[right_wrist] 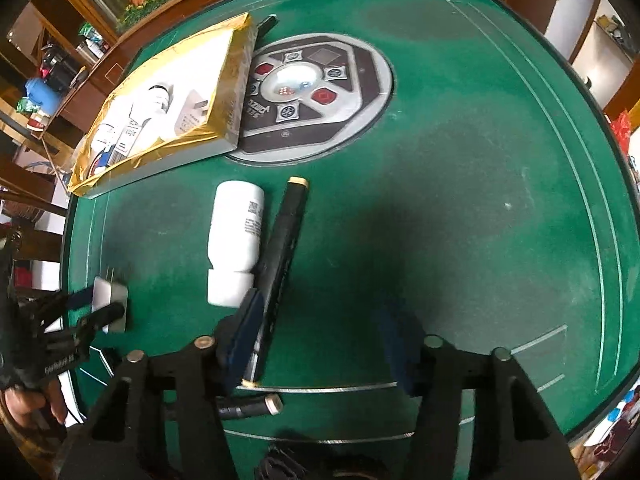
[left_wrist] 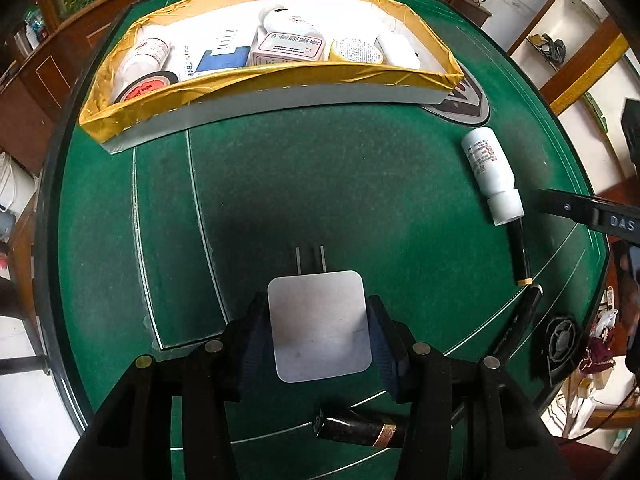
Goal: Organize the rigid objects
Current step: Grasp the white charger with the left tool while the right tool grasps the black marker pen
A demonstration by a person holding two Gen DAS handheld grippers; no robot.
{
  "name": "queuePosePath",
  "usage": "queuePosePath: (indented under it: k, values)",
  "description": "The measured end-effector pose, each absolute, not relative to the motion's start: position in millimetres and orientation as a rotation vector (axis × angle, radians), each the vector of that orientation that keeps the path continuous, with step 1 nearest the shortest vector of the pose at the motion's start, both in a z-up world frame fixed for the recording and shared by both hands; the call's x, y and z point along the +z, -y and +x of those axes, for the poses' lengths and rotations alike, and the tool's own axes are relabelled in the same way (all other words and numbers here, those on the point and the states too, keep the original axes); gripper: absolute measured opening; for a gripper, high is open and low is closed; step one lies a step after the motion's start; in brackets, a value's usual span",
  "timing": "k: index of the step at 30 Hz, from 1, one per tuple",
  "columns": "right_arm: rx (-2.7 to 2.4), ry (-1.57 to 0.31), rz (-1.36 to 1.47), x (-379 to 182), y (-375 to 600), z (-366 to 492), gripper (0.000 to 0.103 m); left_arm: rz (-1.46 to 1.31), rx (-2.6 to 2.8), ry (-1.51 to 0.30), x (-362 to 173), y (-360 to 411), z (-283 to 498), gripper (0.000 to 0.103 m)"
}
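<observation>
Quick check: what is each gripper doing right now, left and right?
Left gripper: closed on the white plug adapter.
Right gripper: open; black marker against one pad only, nothing held.

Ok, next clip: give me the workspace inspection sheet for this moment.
surface: green felt table, dice panel at its centre.
job's things: gold-taped box holding bottles, cartons and tape; white bottle, black marker and dark tube lying on the felt.
clutter: nothing seen.
tongs: left tongs shut on white charger; right tongs open, one pad beside the marker.
cables: nothing seen on the table.
surroundings: wooden cabinets, shelves.
</observation>
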State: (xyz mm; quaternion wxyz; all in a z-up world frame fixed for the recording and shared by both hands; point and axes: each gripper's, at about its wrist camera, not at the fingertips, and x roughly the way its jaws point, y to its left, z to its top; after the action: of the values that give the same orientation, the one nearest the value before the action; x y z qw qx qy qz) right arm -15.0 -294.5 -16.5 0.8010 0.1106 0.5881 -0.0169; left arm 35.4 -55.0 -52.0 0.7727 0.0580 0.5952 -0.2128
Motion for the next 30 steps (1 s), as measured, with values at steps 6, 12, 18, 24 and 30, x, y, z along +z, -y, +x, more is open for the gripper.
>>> queuePosePath:
  k: [6,12,18,24,30]
  values:
    - [0.017,-1.299,0.198,-32,270,-3,0.034,0.111,-0.446,-1.284,-51,53,32,0.052]
    - [0.012,-1.287,0.113,-37,259,-3,0.019,0.103,-0.437,-1.286,-49,48,32,0.052]
    - [-0.019,-1.292,0.122,-39,271,-7,0.015,0.076,-0.431,-1.297,-48,45,36,0.052]
    - [-0.040,-1.301,0.102,-40,273,-3,0.015,0.046,-0.422,-1.320,-49,43,35,0.060]
    - [-0.040,-1.308,0.082,-39,267,14,0.015,0.086,-0.409,-1.307,-49,49,31,0.059]
